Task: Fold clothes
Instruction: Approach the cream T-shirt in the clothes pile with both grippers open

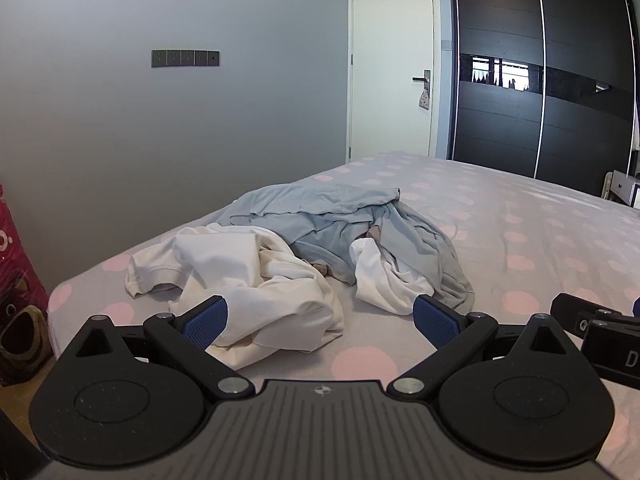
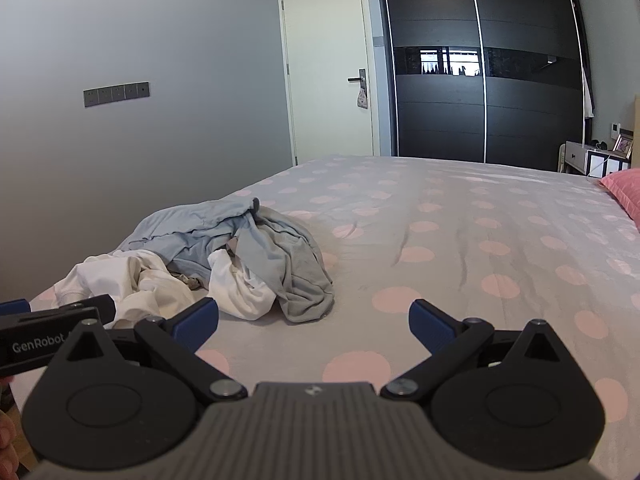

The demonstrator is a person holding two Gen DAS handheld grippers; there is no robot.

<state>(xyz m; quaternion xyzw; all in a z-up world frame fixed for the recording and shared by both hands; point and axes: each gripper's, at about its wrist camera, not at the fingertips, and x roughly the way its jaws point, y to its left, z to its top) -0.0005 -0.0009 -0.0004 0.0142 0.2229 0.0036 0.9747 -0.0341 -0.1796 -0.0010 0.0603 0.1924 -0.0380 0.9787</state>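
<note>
A crumpled pile of clothes lies on the bed near its left corner: a cream-white garment (image 1: 248, 276) in front, a light blue garment (image 1: 320, 216) behind, a grey one (image 2: 300, 272) on the right side, and a white piece (image 2: 240, 292) between them. My left gripper (image 1: 322, 318) is open just short of the white garment, nothing between its fingers. My right gripper (image 2: 314, 322) is open over bare sheet, to the right of the pile. Part of the other gripper (image 2: 52, 332) shows at the left edge of the right wrist view.
The bed sheet (image 2: 460, 240) is grey with pink dots and stretches far right to a pink pillow (image 2: 624, 192). A grey wall, a white door (image 1: 392, 64) and dark wardrobe doors (image 2: 480, 60) stand beyond. A pink bag (image 1: 16, 272) sits on the floor at left.
</note>
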